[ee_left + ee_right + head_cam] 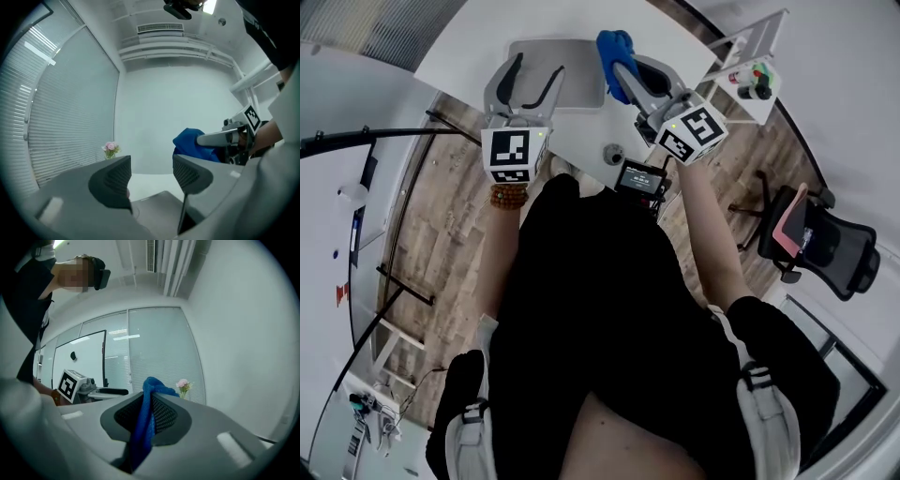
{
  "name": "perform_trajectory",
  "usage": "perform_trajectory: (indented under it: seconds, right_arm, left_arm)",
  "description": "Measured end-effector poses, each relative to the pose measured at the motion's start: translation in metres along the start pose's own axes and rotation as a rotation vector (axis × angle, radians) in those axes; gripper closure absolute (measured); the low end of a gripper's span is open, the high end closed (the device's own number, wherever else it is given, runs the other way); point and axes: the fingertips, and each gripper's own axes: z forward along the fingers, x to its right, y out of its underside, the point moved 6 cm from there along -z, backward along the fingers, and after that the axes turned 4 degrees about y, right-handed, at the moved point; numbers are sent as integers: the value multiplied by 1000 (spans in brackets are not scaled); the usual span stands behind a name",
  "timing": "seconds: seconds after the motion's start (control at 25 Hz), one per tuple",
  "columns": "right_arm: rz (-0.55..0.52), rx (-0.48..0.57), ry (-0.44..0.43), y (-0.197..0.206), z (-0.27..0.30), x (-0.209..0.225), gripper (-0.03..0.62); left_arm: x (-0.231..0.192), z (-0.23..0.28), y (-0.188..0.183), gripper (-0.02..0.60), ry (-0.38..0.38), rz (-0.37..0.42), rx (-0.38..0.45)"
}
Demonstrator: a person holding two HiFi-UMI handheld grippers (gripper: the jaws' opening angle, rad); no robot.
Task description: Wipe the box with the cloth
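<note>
Right gripper view: right gripper (149, 409) clamped tight on the blue cloth (140, 437); left gripper (151, 165), above the grey box (574, 66), stands wide apart, empty

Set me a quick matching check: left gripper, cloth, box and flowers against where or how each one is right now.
Things:
1. left gripper
2. cloth
3. box
4. flowers

States or places:
a. lying on the white table
b. jaws apart, nothing between them
c. pink, beside the blinds
d. pinched in the right gripper

Pairs: 1-b, 2-d, 3-a, 4-c.
</note>
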Motion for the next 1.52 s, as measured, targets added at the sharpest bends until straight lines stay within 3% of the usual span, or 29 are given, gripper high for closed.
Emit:
perform_trajectory:
  seconds: [0.2, 0.32, 0.44, 0.8, 1.52]
  right_arm:
    - [-111, 40, 125, -19, -17, -21, 533]
    - [-163, 63, 157, -26, -25, -32, 534]
    - [-245, 63, 158, -29, -31, -44, 536]
    - [-213, 80, 192, -22, -32, -49, 539]
    - [-186, 55, 190, -15, -42, -52, 545]
  left_arm:
    - [14, 2, -1, 319, 18, 7, -8]
    - [20, -3, 5, 350, 14, 2, -15]
    - [22, -11, 7, 427, -12, -33, -1]
    - [20, -24, -2, 578, -60, -11, 62]
    - [37, -25, 0, 581, 2, -10, 56]
